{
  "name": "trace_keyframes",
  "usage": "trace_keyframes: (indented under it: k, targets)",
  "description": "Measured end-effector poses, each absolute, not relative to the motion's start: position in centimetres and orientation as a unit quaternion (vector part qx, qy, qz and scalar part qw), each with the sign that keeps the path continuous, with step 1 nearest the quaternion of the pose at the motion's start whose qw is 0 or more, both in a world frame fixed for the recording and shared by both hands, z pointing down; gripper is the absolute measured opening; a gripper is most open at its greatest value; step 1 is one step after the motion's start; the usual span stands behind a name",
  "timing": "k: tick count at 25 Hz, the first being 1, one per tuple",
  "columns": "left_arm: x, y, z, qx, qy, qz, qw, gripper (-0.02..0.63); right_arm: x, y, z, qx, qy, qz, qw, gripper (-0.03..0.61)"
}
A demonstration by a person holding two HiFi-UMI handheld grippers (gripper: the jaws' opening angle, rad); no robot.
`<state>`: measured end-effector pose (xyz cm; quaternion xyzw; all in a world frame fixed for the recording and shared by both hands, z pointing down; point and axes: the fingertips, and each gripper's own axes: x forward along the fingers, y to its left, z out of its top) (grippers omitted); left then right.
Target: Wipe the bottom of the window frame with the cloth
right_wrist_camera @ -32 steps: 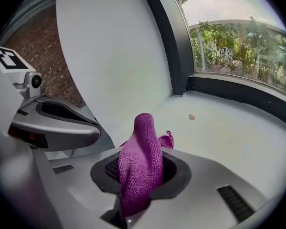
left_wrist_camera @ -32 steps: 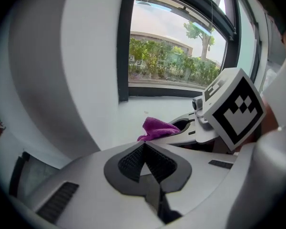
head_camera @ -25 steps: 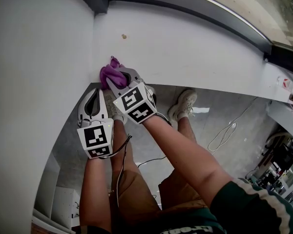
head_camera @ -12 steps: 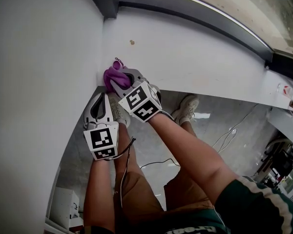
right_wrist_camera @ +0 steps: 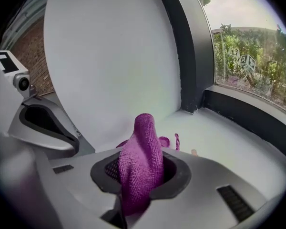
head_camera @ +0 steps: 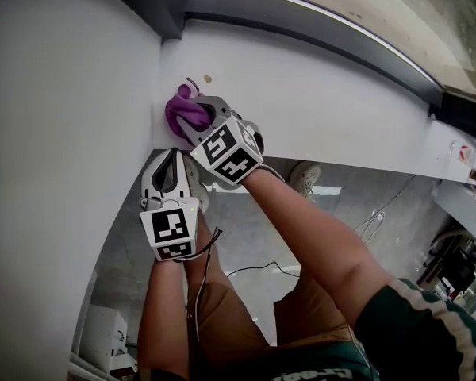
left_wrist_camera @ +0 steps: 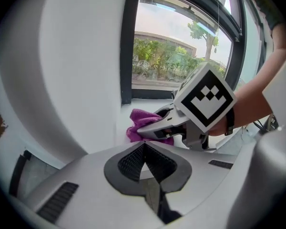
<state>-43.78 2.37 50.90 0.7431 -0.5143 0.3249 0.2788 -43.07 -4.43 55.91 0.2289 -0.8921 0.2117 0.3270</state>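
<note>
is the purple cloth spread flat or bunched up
Bunched up: the purple cloth is wadded into a peaked lump clamped in the right tongs, not laid flat on the white sill.

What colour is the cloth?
Purple. The cloth shows best in the right gripper view, pinched in the right tool.

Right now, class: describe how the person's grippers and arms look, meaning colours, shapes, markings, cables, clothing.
The left gripper and right gripper are light grey, curved plastic with dark ribbed pads. Each carries a white cube with black square markers. A thin dark cable trails from the left one. The sleeve is dark green, white-striped.
</note>
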Motion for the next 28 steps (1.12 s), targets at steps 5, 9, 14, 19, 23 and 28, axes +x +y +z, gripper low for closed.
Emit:
trace_keyframes:
  k: [5, 9, 14, 19, 23, 28]
  targets:
    - [-42.3, 0.9, 50.9, 0.741, -0.519, 0.325, 0.276, 0.008, -42.5, -6.9, 55.8, 0.231, -0.896, 0.202, 0.321, 0.097]
    - [-42.0, -1.1, 50.4, 0.735, -0.531, 0.319, 0.274, 0.008, -41.7, -9.0, 55.9, 0.236, -0.897, 0.193, 0.320, 0.097]
    - [-41.7, -3.8, 49.3, 0.743, -0.534, 0.303, 0.266, 0.008, -41.6, -11.0, 56.0, 0.240, -0.897, 0.184, 0.323, 0.097]
    - [-41.6, -5.3, 48.4, 0.747, -0.534, 0.300, 0.260, 0.008, -41.5, -13.4, 56.0, 0.259, -0.892, 0.185, 0.322, 0.097]
    - [-41.7, -6.1, 47.9, 0.751, -0.531, 0.301, 0.252, 0.008, -41.4, -14.7, 55.9, 0.268, -0.888, 0.189, 0.323, 0.097]
    - [-41.6, -6.5, 48.0, 0.754, -0.526, 0.309, 0.244, 0.008, -41.0, -14.3, 55.9, 0.270, -0.886, 0.190, 0.326, 0.097]
